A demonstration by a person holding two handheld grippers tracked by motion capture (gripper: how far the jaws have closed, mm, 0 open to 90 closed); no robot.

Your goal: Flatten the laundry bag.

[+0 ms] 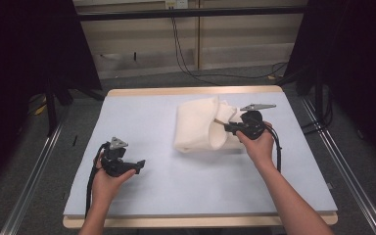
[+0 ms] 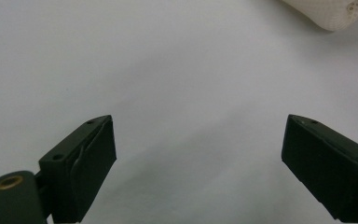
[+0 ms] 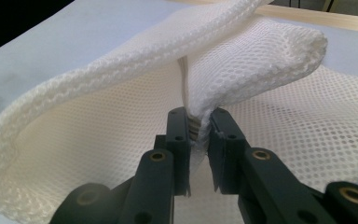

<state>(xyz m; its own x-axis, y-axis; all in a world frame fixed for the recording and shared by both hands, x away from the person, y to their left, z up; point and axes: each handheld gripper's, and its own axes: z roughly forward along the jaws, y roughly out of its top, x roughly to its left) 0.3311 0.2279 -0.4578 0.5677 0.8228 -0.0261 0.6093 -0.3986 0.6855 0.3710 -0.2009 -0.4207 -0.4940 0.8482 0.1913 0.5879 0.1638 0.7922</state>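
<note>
— While the right gripper (image 3: 198, 126) pinches the white mesh cloth's (image 1: 198, 125) edge at the table's (image 1: 142, 196) right-centre, why lift there?
— Probably to fold that layer over.
— And the left gripper (image 2: 198, 154)?
— Jaws apart, empty, waiting above bare table near the cloth.

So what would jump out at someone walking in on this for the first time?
Probably the white mesh cloth on the pale blue table, folded over toward its far right. The right gripper pinches its lifted edge, while the left gripper waits open near the front left, with nothing between its jaws.
</note>
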